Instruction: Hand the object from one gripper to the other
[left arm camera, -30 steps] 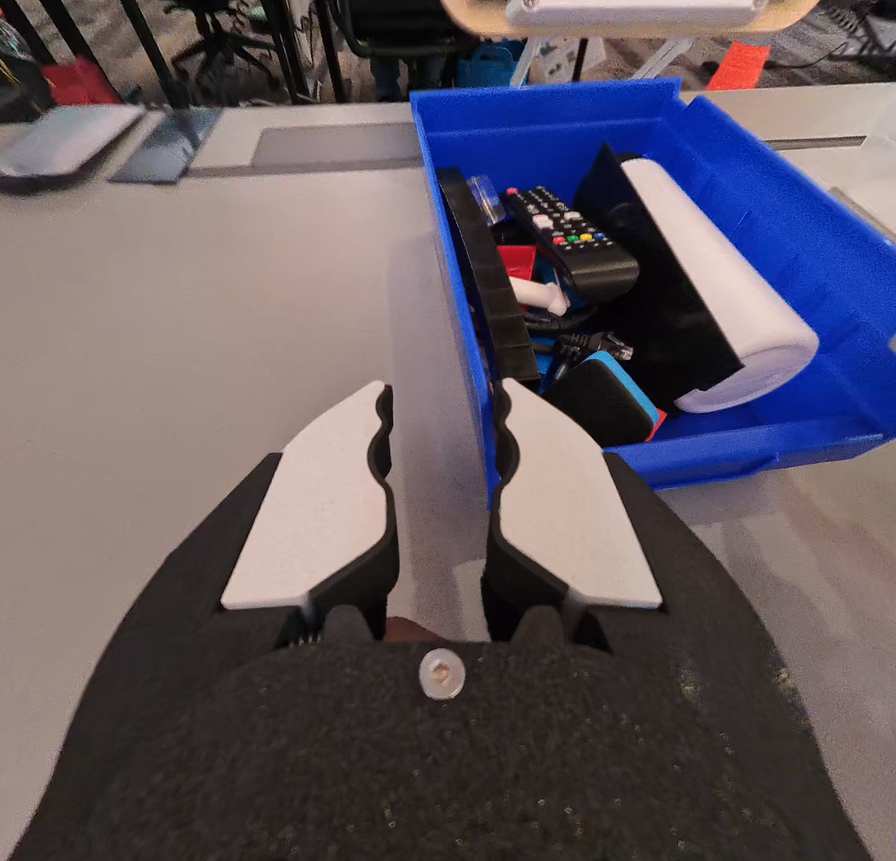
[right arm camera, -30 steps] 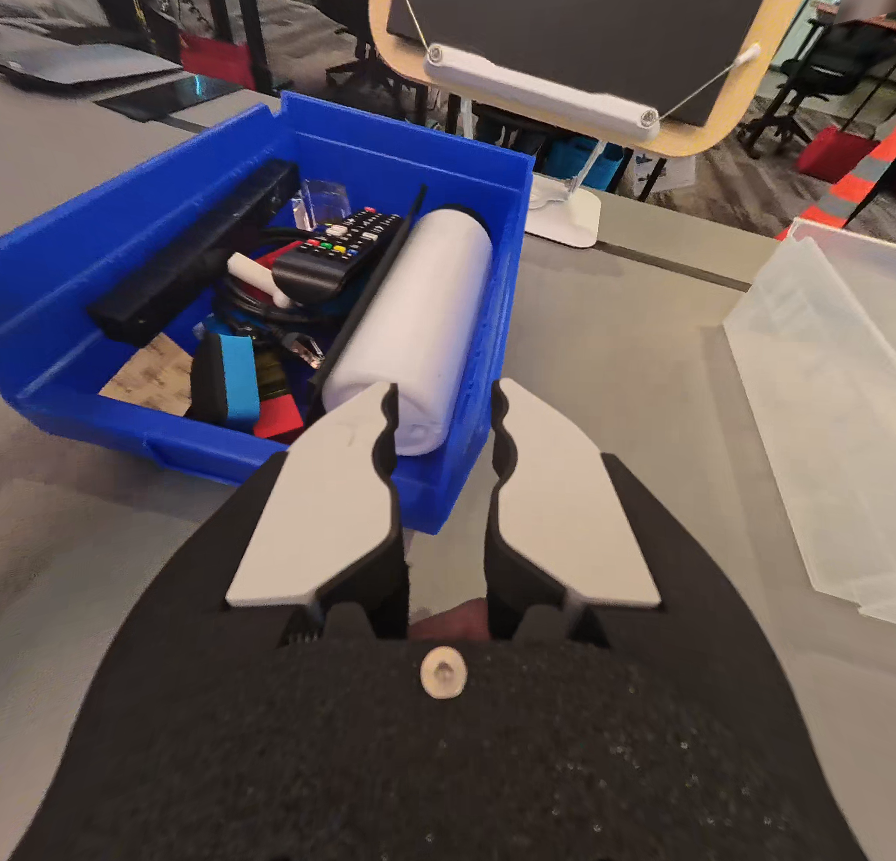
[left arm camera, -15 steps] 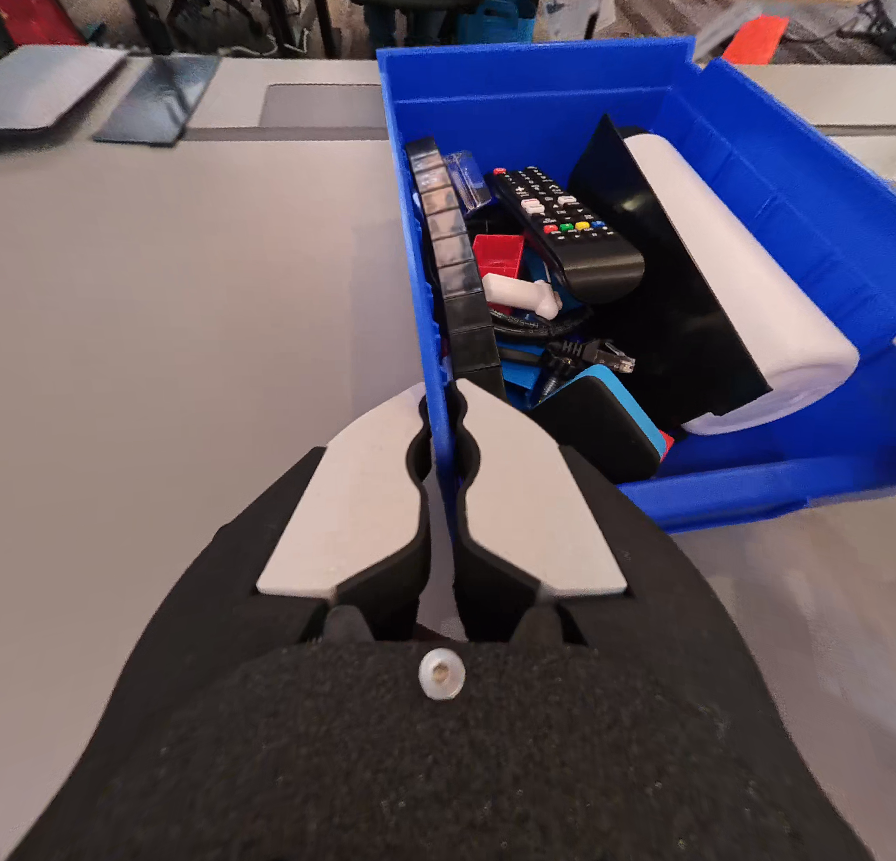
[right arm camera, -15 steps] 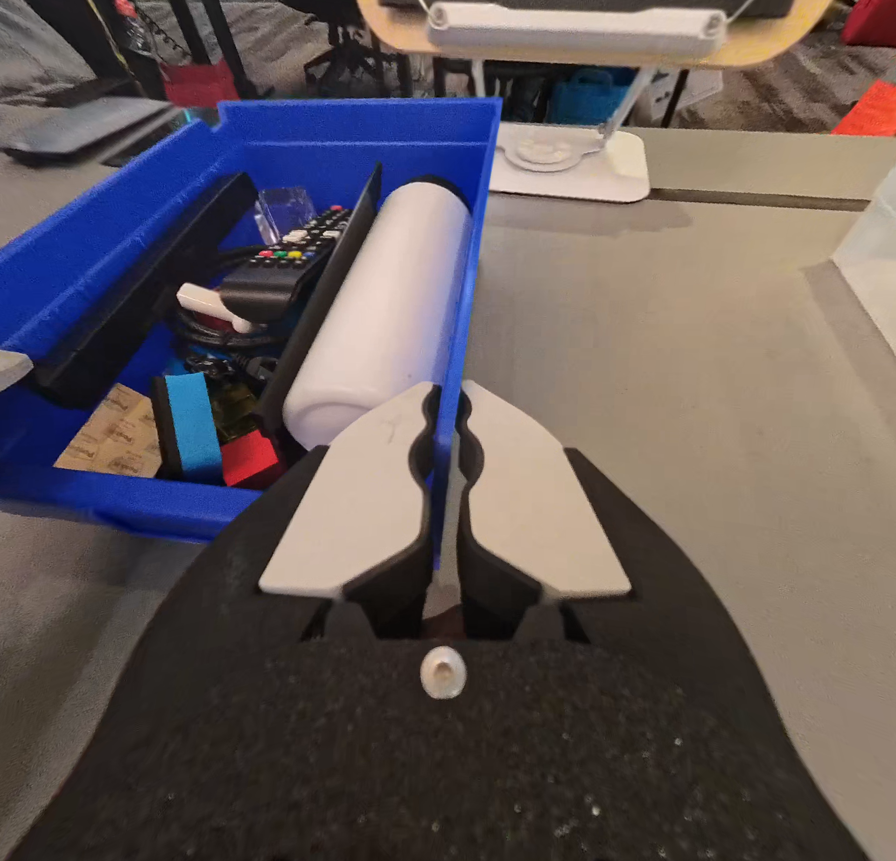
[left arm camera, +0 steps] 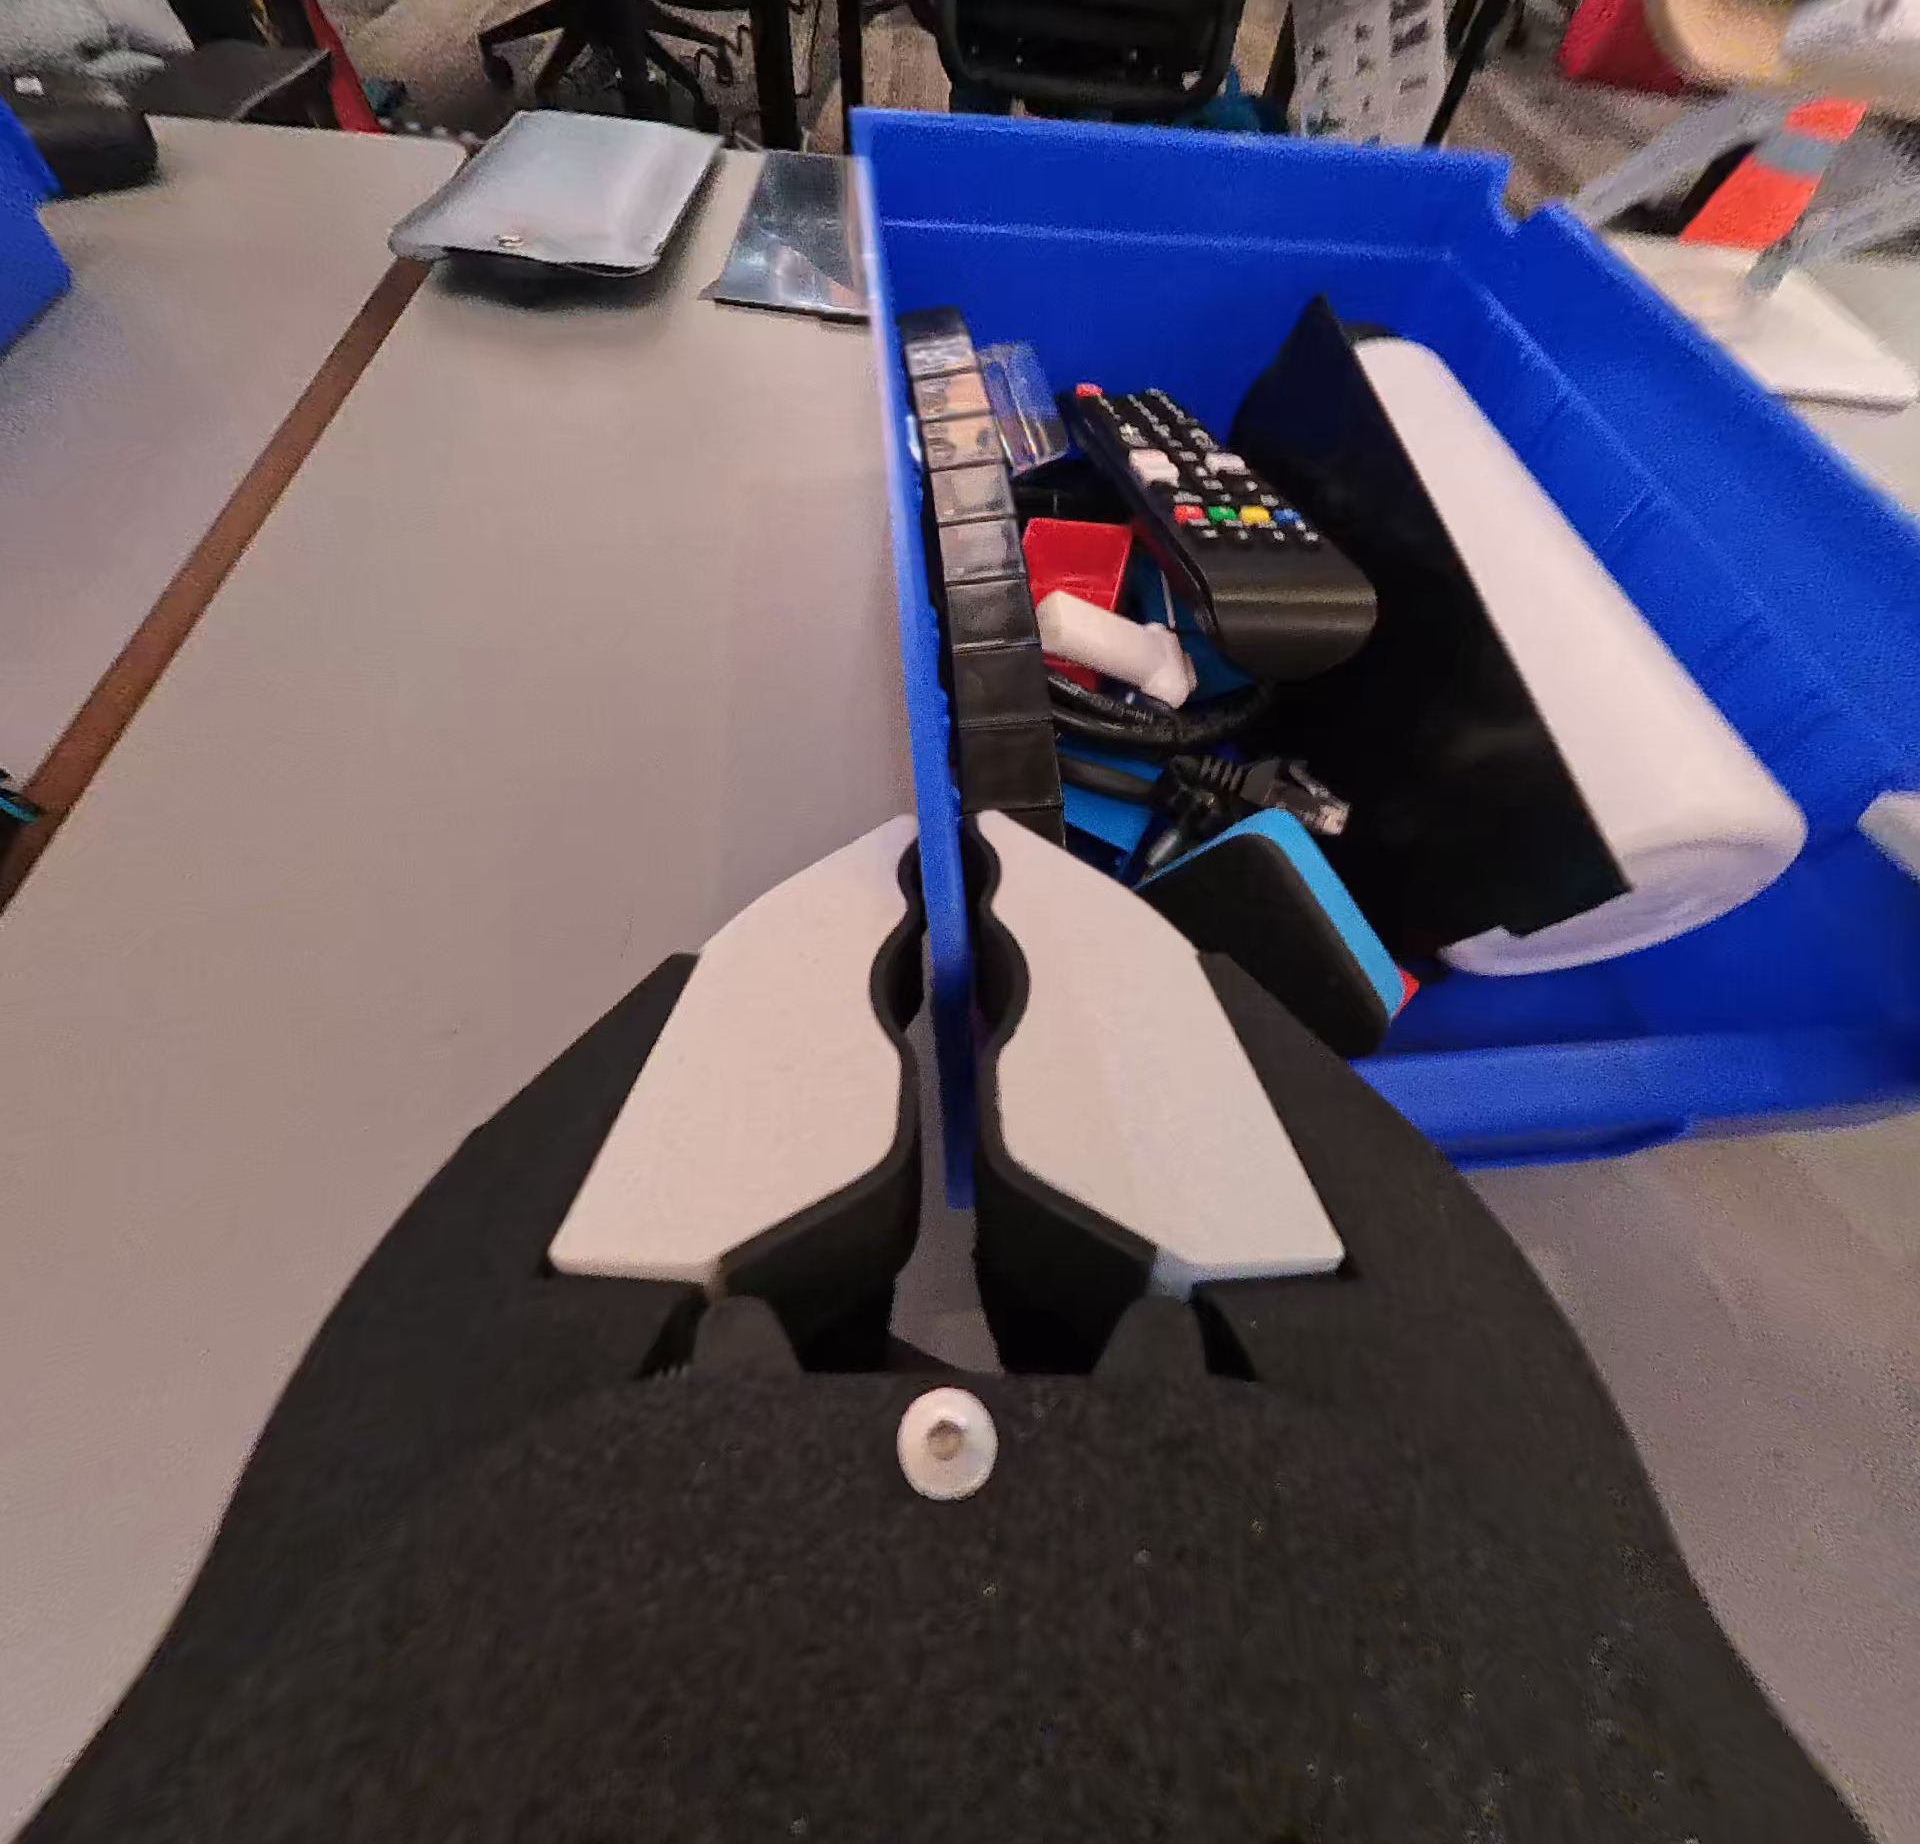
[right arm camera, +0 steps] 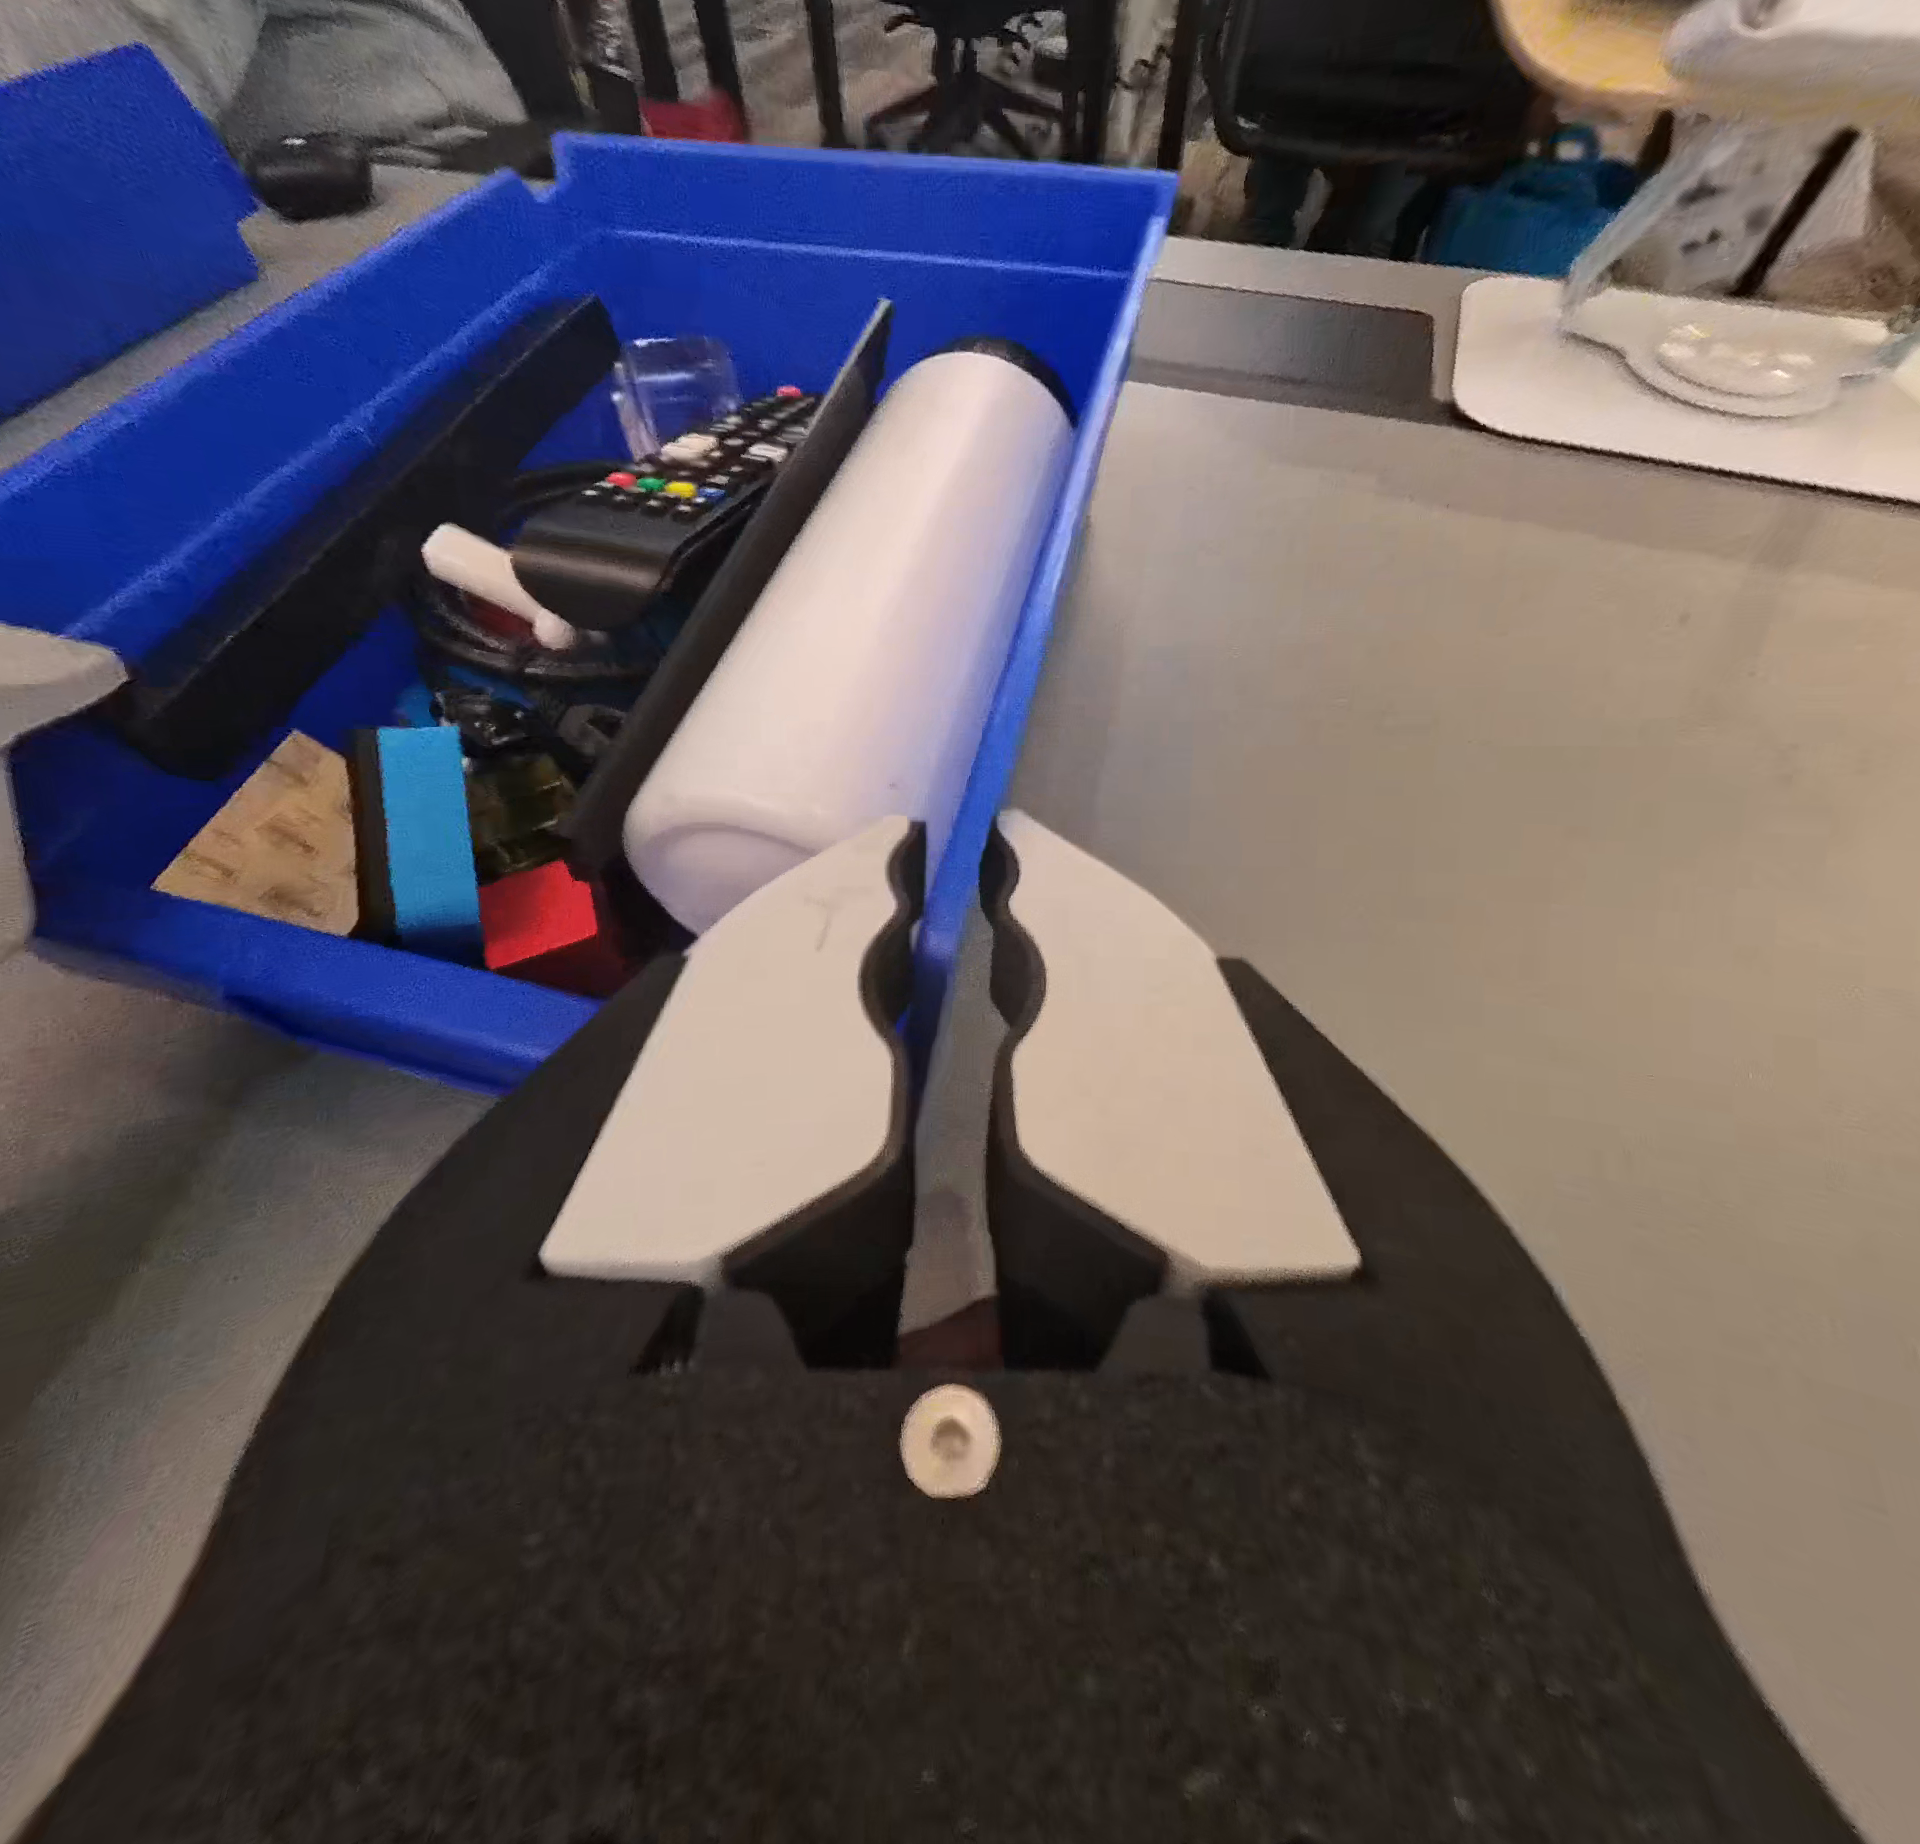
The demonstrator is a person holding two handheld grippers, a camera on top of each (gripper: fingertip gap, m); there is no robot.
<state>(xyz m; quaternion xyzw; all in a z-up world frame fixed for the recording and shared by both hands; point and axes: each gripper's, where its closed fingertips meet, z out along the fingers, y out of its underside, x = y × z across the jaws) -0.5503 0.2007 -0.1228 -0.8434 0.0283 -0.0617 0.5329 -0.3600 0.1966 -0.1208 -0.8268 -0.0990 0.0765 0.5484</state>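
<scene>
Grey surface (left arm camera: 468,651) carries a blue bin (left arm camera: 1143,194); left gripper (left arm camera: 948,849) and right gripper (right arm camera: 954,833) each clamp 1 side wall.

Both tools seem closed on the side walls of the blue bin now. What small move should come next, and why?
Probably a short, level lift with both together. The left tool is shut on the left wall of the blue bin, the right tool on its right wall. The bin holds loose things such as a white bottle and a remote, so tilting could shift them.
</scene>
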